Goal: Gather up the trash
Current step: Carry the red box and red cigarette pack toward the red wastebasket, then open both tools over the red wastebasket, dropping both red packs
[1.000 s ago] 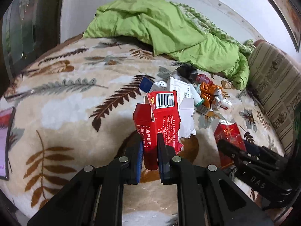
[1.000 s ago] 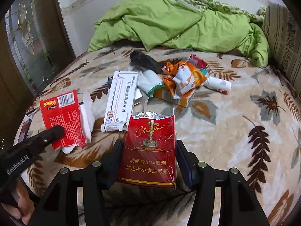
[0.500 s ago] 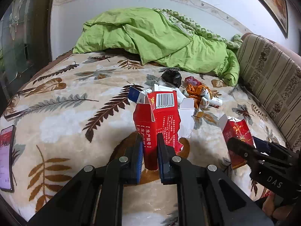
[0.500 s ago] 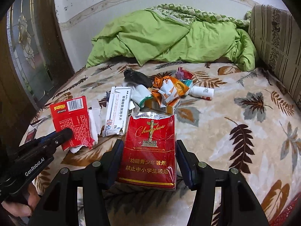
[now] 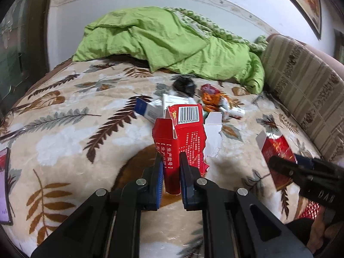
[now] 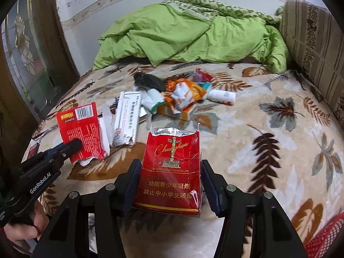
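Observation:
My left gripper (image 5: 170, 163) is shut on a torn red carton with a barcode (image 5: 185, 135), held upright above the bed; the same carton (image 6: 82, 126) shows at the left of the right wrist view, with the left gripper (image 6: 64, 150) on it. My right gripper (image 6: 169, 169) is shut on an opened red cigarette pack (image 6: 172, 172) with silver foil at its top; the pack (image 5: 277, 148) also shows at the right of the left wrist view. A pile of trash lies mid-bed: a white box (image 6: 126, 118), orange wrappers (image 6: 185, 94), a white tube (image 6: 221, 96) and a black lump (image 6: 148, 80).
The bed has a leaf-print blanket (image 6: 268, 129). A green quilt (image 6: 193, 32) is heaped at the far end and a striped cushion (image 6: 314, 43) lines the right side. A phone (image 5: 3, 185) lies at the left edge. A red mesh item (image 6: 326, 234) sits bottom right.
Both views have tilted up and pulled back from the bed, so the trash pile sits farther off. Both grips are unchanged.

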{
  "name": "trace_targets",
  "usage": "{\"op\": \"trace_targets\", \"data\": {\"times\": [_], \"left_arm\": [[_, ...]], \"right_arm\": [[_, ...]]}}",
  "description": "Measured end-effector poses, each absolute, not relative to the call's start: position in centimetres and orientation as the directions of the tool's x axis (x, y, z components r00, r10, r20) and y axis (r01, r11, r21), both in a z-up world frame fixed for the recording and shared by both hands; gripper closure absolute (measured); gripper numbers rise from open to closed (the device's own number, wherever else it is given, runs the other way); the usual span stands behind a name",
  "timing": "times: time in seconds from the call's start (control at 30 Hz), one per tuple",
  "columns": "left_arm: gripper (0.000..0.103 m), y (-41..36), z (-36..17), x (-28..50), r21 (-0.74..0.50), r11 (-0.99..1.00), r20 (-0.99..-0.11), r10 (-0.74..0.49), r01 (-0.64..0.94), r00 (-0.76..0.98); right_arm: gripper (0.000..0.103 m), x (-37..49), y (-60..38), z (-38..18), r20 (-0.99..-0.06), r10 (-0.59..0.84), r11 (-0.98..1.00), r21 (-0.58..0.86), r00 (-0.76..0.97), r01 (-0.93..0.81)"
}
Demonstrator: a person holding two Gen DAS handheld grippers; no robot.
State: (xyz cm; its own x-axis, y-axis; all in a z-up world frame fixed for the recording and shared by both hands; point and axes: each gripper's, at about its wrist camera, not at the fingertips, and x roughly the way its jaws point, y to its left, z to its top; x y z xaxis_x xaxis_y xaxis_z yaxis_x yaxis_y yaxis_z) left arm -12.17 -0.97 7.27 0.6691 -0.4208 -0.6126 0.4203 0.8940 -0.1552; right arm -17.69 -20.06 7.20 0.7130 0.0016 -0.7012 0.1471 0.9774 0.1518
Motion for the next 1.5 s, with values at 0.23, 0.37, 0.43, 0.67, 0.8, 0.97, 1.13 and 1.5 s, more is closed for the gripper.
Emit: {"op": "trace_targets", "data": {"times": [0.23, 0.37, 0.43, 0.67, 0.8, 0.97, 1.13, 1.5], "left_arm": [[0.090, -3.6, 8.4, -14.4, -0.179, 0.837, -0.620, -0.503, 0.516, 0.601], [0.090, -6.0, 9.5, -16.2, -0.184, 0.793, -0.621, -0.553, 0.581, 0.556], [0.090, -7.6, 10.1, -17.3, -0.185, 0.764, -0.621, -0.578, 0.618, 0.529], [0.090, -13.8, 12.3, -21.6, -0.159, 0.639, -0.619, -0.658, 0.753, 0.428], [0.090, -18.2, 13.2, -25.0, -0.144, 0.533, -0.625, -0.702, 0.834, 0.341], [0.090, -24.2, 13.0, -28.7, -0.170, 0.398, -0.668, -0.719, 0.902, 0.191], [0.090, -29.2, 12.1, -32.0, -0.173, 0.304, -0.707, -0.701, 0.937, 0.097], [0.052, -33.6, 10.0, -33.8, -0.192, 0.271, -0.755, -0.654, 0.943, 0.034]], "right_arm": [[0.044, -20.5, -22.8, 8.7, -0.696, 0.014, 0.960, 0.211, 0.718, 0.186], [0.044, -22.7, -24.5, 9.6, -0.687, 0.004, 0.950, 0.230, 0.727, 0.212], [0.044, -24.0, -25.4, 9.9, -0.681, -0.008, 0.943, 0.239, 0.732, 0.233], [0.044, -31.1, -31.1, 11.4, -0.662, -0.109, 0.884, 0.277, 0.742, 0.377], [0.044, -36.3, -35.0, 12.1, -0.651, -0.197, 0.828, 0.290, 0.733, 0.480], [0.044, -42.4, -39.8, 11.6, -0.661, -0.295, 0.733, 0.306, 0.690, 0.608], [0.044, -47.0, -42.8, 10.7, -0.670, -0.346, 0.654, 0.330, 0.657, 0.681], [0.028, -50.8, -46.0, 9.2, -0.646, -0.353, 0.626, 0.374, 0.677, 0.684]]}}
